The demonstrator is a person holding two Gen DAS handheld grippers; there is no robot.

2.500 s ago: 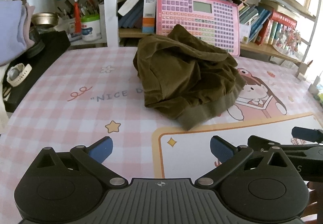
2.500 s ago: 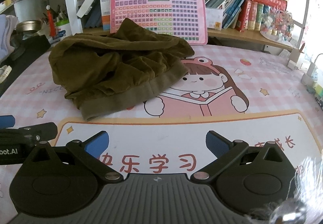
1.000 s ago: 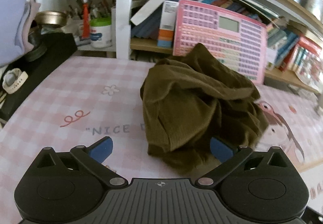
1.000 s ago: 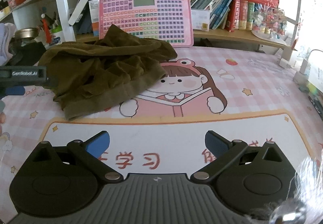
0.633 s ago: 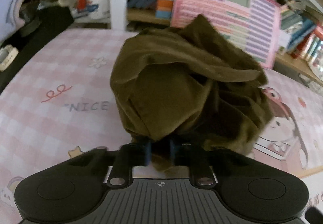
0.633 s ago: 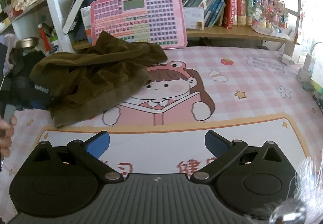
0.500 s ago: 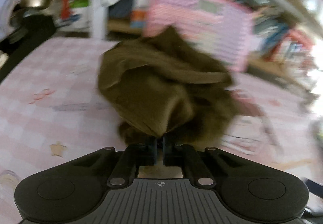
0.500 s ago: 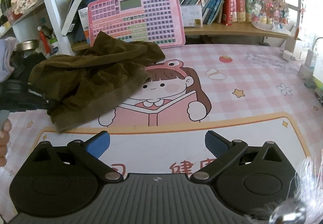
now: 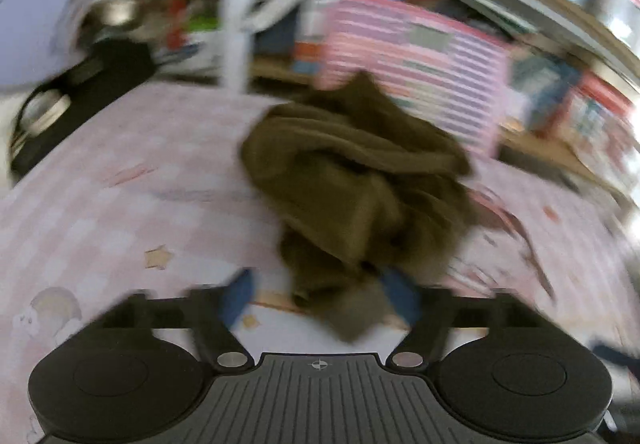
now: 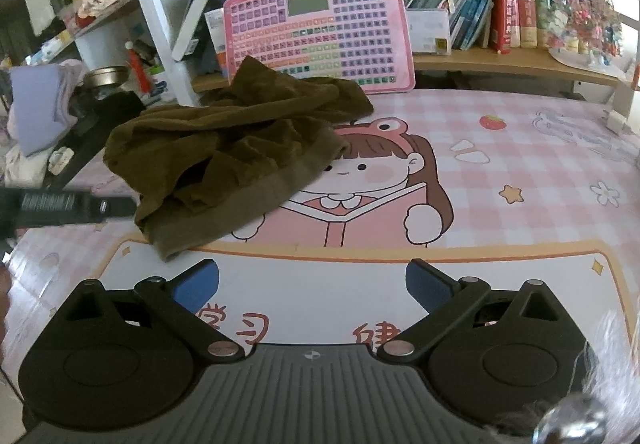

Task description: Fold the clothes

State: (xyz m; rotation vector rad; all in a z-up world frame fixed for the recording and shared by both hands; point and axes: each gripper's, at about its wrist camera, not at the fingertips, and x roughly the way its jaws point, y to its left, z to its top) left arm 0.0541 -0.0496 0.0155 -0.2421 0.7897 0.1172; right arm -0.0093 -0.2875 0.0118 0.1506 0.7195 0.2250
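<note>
An olive-brown garment point(image 10: 236, 152) lies crumpled on the pink checked surface point(image 10: 540, 172), its ribbed hem running from near the left claw point(image 9: 320, 296) back toward the pink keyboard toy point(image 10: 320, 32) propped against the bookshelf. The left claw's jaws are opening, a hem corner loose between them. The right claw point(image 10: 312, 284) stands wide apart and empty, the garment ahead to its left.
</note>
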